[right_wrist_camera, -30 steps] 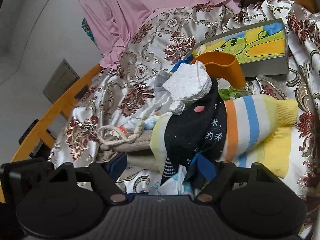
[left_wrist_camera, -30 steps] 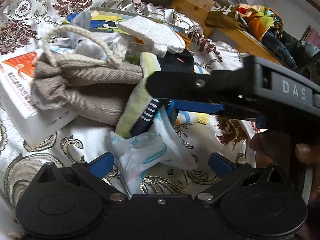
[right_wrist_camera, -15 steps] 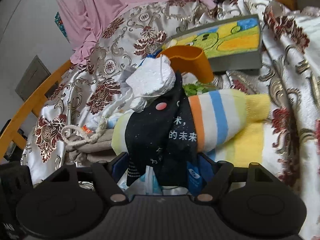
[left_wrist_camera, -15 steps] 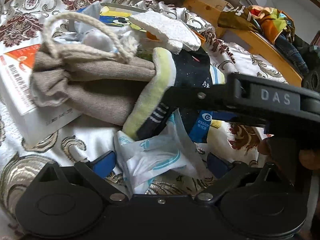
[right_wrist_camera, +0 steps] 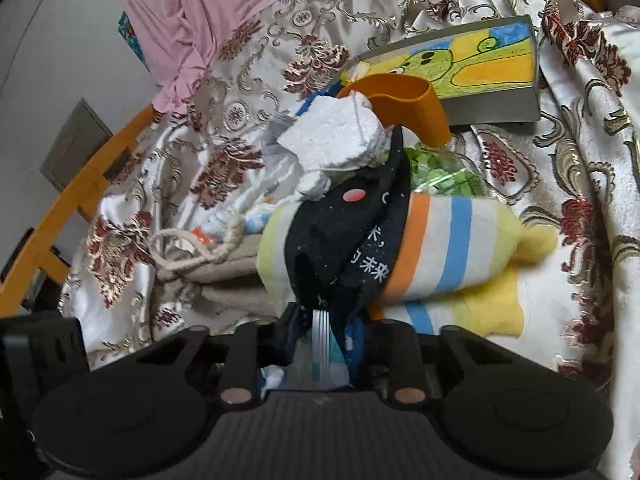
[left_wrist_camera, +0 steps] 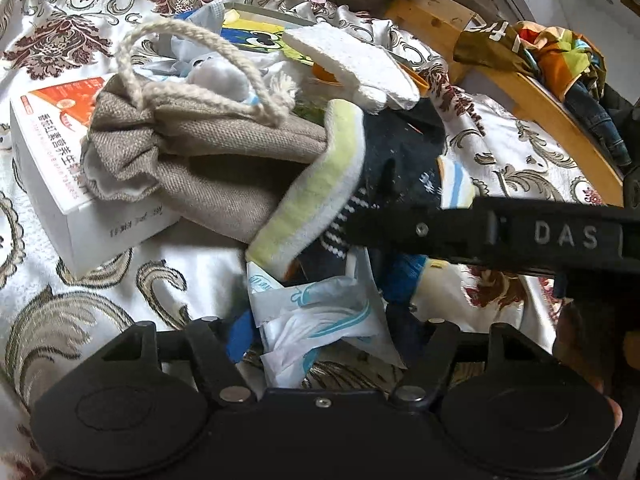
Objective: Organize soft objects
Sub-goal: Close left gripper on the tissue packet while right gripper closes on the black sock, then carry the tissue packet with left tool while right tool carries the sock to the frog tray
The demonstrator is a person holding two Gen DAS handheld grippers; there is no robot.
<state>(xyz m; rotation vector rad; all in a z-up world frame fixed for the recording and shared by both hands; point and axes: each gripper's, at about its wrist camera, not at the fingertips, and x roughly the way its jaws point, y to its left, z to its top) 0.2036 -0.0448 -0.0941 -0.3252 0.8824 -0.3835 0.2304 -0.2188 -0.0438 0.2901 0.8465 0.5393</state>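
Pinching the dark sock (right_wrist_camera: 352, 248) atop the bed's pile, the right tongs (right_wrist_camera: 326, 320) should lift slowly; the left tongs (left_wrist_camera: 320, 320), spread, straddle the tissue packet (left_wrist_camera: 316, 320).

Bare bedspread (left_wrist_camera: 100, 288) lies open left of the packet (left_wrist_camera: 320, 320); bag (left_wrist_camera: 208, 160), box (left_wrist_camera: 52, 168) and socks (right_wrist_camera: 360, 248) block ahead.

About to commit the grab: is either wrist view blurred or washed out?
Left wrist view: sharp on the drawstring bag, with glare on the satin bedspread. Right wrist view: softer, with blur at the yellow end of the striped sock; bedspread washed out at the right edge.
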